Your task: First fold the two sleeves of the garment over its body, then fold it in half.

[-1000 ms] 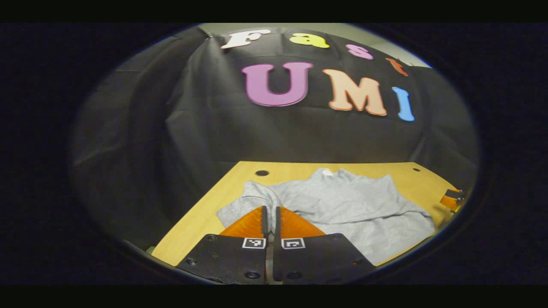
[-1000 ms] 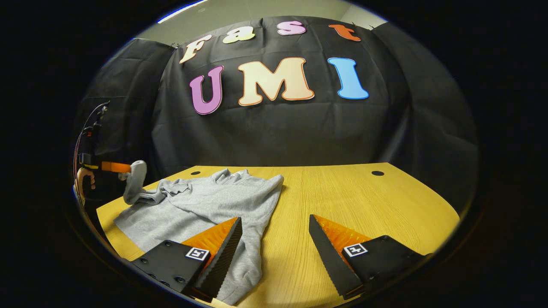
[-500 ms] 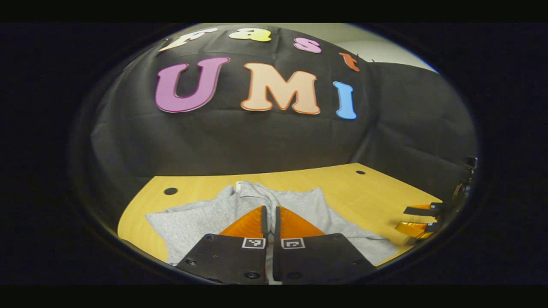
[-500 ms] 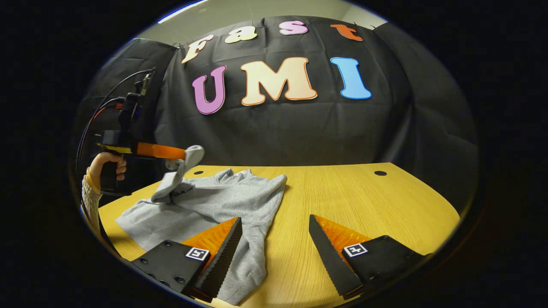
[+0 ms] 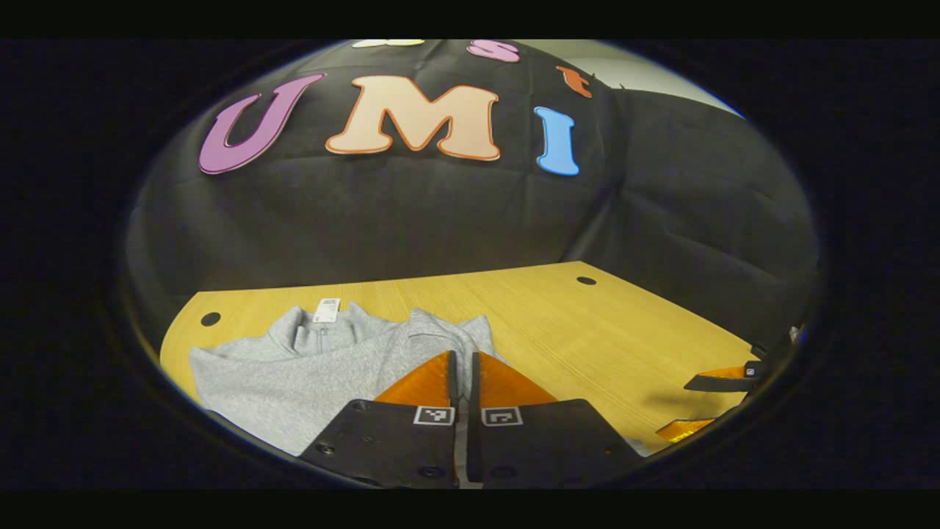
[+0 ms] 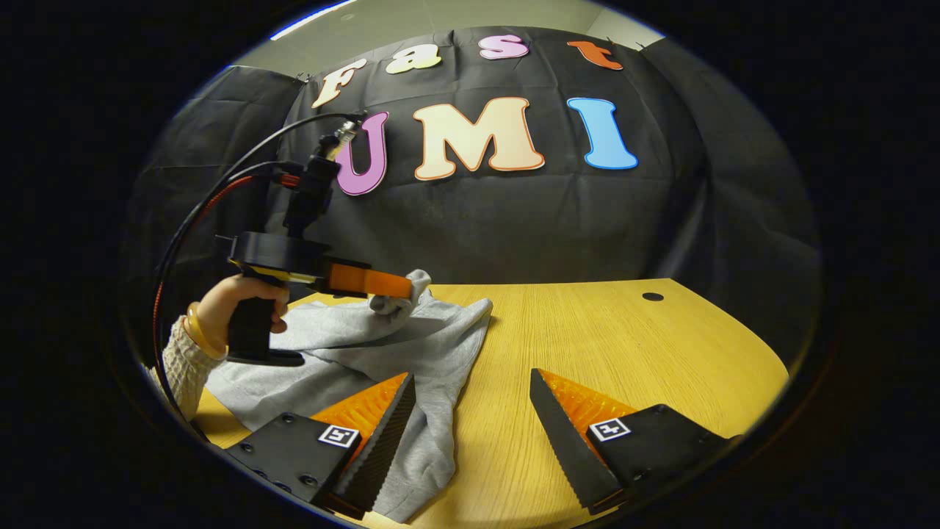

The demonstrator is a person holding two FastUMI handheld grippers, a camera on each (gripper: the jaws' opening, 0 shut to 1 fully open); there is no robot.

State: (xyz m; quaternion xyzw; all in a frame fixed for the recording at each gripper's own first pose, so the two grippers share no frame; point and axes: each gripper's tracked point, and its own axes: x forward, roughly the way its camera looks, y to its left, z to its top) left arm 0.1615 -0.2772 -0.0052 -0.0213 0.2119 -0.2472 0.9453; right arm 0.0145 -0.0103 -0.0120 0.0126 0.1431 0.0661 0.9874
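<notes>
The grey garment (image 6: 411,353) lies flat on the wooden surface (image 6: 624,345). The left tool (image 6: 396,290) is clenched on 1 sleeve cuff (image 6: 415,283), holding it raised above the garment's body, so the coming move likely turns on lowering that cuff onto the chest just below. The right tool (image 6: 474,426) is released, fingers spread wide, hovering at the garment's near edge beside the other sleeve (image 6: 433,448). Nothing stands between cuff and body; a hand (image 6: 242,305) grips the left tool's handle.
</notes>
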